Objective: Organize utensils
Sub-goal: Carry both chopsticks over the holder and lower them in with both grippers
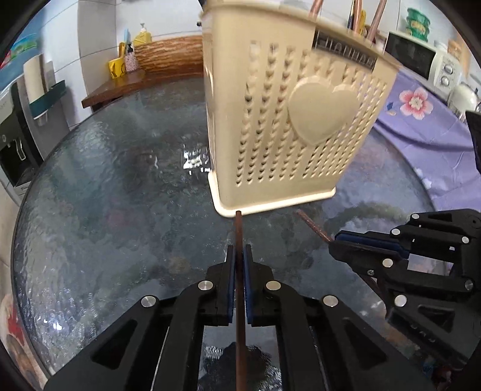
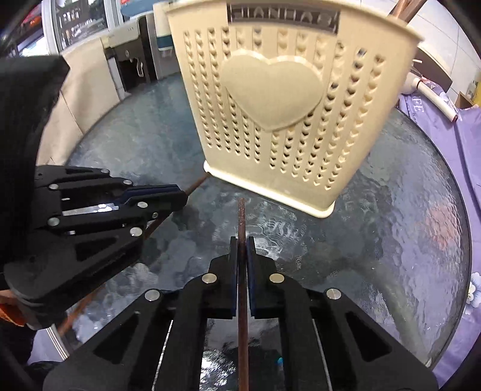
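The left gripper (image 1: 239, 255) has its blue-padded jaws pinched tight on a thin brown chopstick (image 1: 239, 237), which runs lengthwise between the fingers; its far end pokes out past the fingertips, pointing at the near bottom edge of the cream utensil holder (image 1: 285, 120) and just about meeting it in the left wrist view. To its right, the right gripper (image 2: 242, 249) is likewise closed down on a second chopstick (image 2: 241, 219), the stick lying along the gripper's own line with its tip stopping a little short of the holder's base. Both sticks slant over the textured glass table (image 1: 105, 210), and each gripper shows from the side in the other's camera. The holder stands upright on the table, perforated with rows of small heart-shaped holes and carrying a large raised heart on its front; a dark label strip near the rim bears lettering too blurred to read. Coppery handles (image 1: 375, 21) rise from its top. On the far right, purple cloth (image 2: 436, 126) shows partial letters "FE".
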`<control>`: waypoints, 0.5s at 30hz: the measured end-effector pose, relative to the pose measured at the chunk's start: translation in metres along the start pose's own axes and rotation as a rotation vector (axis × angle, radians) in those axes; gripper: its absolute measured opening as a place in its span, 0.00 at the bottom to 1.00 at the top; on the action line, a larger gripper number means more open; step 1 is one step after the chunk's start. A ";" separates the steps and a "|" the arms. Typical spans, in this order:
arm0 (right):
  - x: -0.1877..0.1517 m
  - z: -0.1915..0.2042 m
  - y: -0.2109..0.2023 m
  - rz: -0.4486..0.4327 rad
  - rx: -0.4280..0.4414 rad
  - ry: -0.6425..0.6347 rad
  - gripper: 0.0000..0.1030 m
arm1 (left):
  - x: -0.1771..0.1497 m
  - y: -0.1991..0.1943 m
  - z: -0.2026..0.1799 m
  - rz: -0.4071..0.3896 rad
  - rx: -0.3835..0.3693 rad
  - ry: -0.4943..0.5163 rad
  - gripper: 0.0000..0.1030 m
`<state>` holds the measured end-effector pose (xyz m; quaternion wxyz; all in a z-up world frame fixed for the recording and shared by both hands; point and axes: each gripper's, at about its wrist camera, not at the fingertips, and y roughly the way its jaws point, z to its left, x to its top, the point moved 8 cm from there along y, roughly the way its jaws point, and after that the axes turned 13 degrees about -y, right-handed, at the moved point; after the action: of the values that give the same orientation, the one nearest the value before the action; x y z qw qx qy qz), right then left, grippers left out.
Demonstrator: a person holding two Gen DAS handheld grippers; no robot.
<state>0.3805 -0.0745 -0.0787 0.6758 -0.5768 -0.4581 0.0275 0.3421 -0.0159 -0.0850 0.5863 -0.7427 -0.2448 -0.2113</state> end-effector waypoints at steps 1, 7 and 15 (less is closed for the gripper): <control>0.000 -0.002 -0.006 -0.014 0.001 0.002 0.06 | 0.001 -0.005 -0.002 -0.010 -0.010 -0.002 0.05; 0.012 -0.011 -0.049 -0.179 0.065 0.076 0.06 | 0.022 -0.054 -0.015 -0.111 -0.113 -0.035 0.05; 0.032 -0.020 -0.129 -0.421 0.127 0.134 0.06 | 0.045 -0.121 -0.032 -0.249 -0.229 -0.055 0.05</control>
<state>0.3484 -0.1144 0.0457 0.7304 -0.4252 -0.5200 -0.1237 0.3029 -0.0188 0.0427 0.4601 -0.7741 -0.3255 -0.2884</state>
